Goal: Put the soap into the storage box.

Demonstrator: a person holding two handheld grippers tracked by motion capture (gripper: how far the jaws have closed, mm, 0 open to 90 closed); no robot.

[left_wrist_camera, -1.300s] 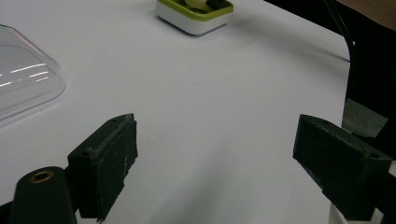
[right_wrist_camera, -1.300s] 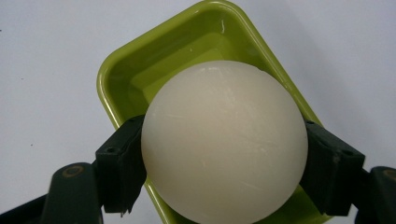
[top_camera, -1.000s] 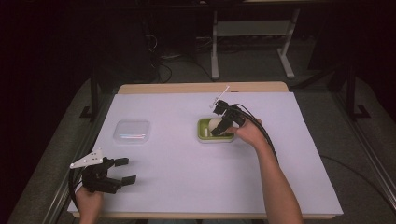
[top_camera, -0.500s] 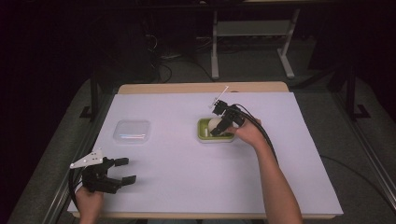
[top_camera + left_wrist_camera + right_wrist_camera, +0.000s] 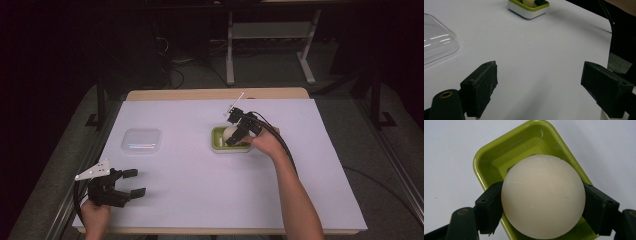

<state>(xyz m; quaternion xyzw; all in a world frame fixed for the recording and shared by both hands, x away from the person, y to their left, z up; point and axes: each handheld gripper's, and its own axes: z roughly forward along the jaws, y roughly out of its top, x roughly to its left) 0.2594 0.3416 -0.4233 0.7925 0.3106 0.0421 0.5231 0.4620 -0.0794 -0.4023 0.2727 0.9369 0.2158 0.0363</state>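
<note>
A white ball sits between the two black jaws of my right gripper, which press on its left and right sides. It hangs in the mouth of a lime-green tray. In the high view that tray lies right of the table's middle, with my right gripper tipped down into it on the ball. My left gripper rests near the front left corner, jaws wide apart over bare white paper. The left gripper view has its jaws holding nothing, and the tray far off.
A clear plastic lid lies flat on the left half of the table, and its edge is close to my left gripper. White paper covers the table. Dark floor and a metal stand lie beyond the far edge.
</note>
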